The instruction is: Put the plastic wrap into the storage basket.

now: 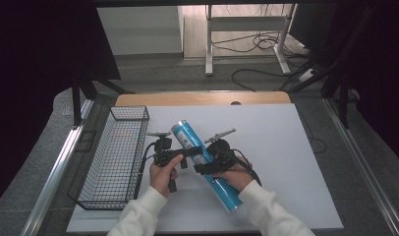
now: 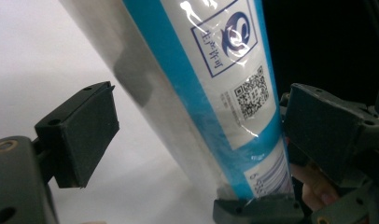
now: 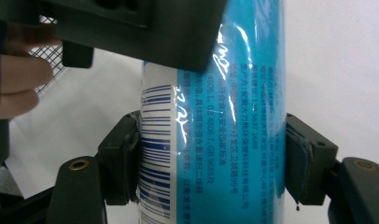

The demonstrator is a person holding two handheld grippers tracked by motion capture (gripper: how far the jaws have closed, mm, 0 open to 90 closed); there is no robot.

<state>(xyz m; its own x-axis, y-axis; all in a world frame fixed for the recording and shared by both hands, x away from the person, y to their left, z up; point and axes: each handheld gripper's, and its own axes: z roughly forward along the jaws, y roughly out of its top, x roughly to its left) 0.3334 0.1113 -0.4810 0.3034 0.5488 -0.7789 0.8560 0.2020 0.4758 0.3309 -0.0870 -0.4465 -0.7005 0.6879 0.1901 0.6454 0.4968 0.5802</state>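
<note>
High view, left to right: a wire basket [image 1: 114, 157] stands along the left edge of the white table [image 1: 286, 162], and just beside it the left gripper [image 1: 187, 153] reaches across to a long blue tube [image 1: 202, 164] wrapped in clear film. That tube lies slanted near the middle of the table, its silver cap pointing away from the person. Left gripper view shows the jaws spread wide around the tube [image 2: 225, 93] — the left pad stands clear of it, and whether the right pad touches it I cannot tell. Further right, the right gripper [image 1: 207, 168] clamps the tube; right gripper view shows both pads pressed against the tube [image 3: 215, 154] — one on each side.
</note>
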